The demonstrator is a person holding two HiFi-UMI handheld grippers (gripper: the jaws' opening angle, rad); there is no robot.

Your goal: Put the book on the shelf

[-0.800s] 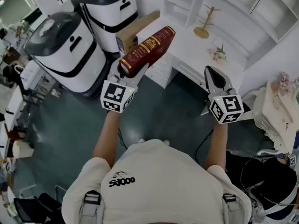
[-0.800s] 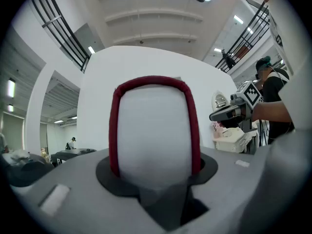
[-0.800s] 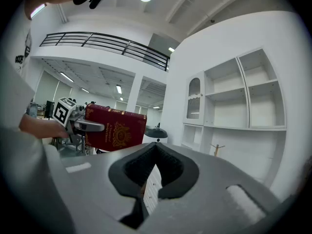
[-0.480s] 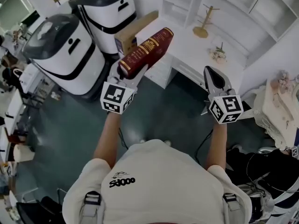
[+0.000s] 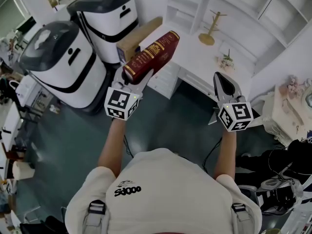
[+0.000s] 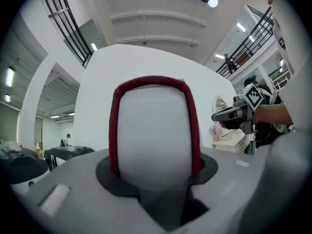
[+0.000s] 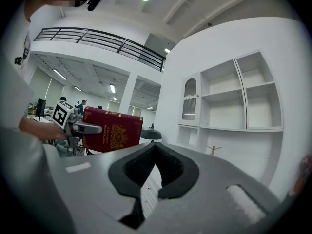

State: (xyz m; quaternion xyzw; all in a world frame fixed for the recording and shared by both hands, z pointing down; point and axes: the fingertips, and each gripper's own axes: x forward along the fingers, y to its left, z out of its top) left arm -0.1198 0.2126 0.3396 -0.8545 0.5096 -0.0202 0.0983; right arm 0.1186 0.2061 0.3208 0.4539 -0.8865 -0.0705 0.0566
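1. Your white shirt (image 5: 161,194) filled the near foreground. You faced the white desk (image 5: 192,50) with both forearms stretched toward it.
2. Your left gripper (image 5: 130,77) hung short of the desk's left front corner. Its jaws pinched the near end of the dark red book (image 5: 151,55). The left gripper view showed the red cover edges on either side of the pale page block, seated between the jaws.
3. The book slanted up and away from the jaws with its gilt spine uppermost. In the head view its far end lay over the desk's left end. It was not yet on the shelf.
4. Your right gripper (image 5: 219,77) hung before the desk's front edge, toward its right part. Its jaws were pressed together on nothing.
5. A wooden stand (image 5: 210,30) stood toward the desk's rear, and a small flower sprig (image 5: 225,58) stood nearer its front.
6. A cardboard box (image 5: 139,35) lay at the desk's left end.
7. The white shelf (image 5: 234,11) rose behind the desk.
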